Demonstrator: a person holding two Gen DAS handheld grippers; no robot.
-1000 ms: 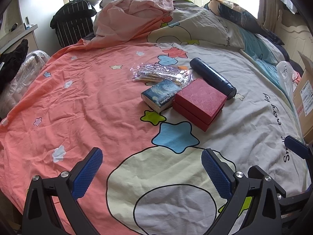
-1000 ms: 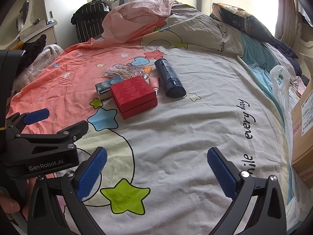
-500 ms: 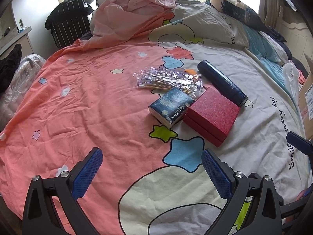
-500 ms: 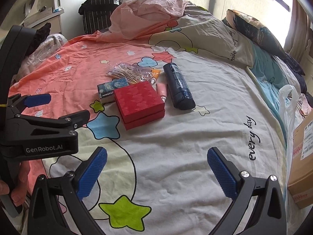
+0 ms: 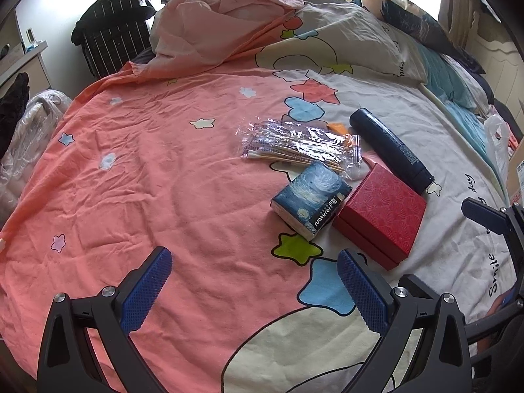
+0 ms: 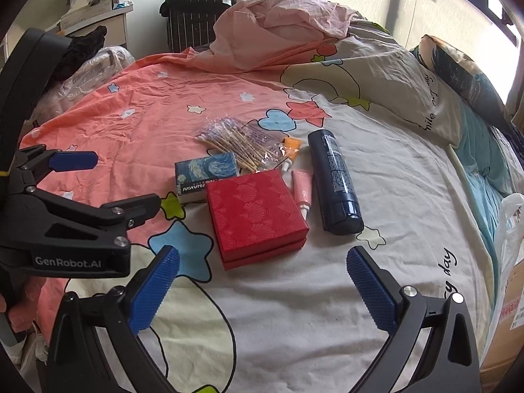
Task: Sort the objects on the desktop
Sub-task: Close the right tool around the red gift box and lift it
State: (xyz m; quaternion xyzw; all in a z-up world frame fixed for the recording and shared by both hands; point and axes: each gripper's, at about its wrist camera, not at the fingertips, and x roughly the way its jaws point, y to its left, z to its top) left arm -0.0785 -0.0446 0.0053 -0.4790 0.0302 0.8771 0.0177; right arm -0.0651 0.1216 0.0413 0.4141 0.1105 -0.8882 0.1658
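A cluster of objects lies on the bed: a red box (image 5: 381,214) (image 6: 255,211), a blue tissue pack (image 5: 311,198) (image 6: 206,172), a clear bag of cotton swabs (image 5: 301,145) (image 6: 240,142), a dark blue bottle (image 5: 391,150) (image 6: 334,181), a pink tube (image 6: 301,191) and an orange tube (image 6: 290,150). My left gripper (image 5: 252,290) is open and empty, short of the tissue pack; it also shows in the right wrist view (image 6: 108,180). My right gripper (image 6: 262,290) is open and empty, just in front of the red box.
The bedspread (image 5: 163,180) is pink and cream with stars. A bunched pink quilt (image 6: 281,29) and pillows (image 6: 465,68) lie at the back. A striped black bag (image 5: 111,39) stands behind the bed. A cardboard box (image 6: 504,321) and white plastic bag (image 6: 511,222) sit at the right.
Both grippers have moved forward toward the cluster, which now looks closer and lower in both views. Both stay open.
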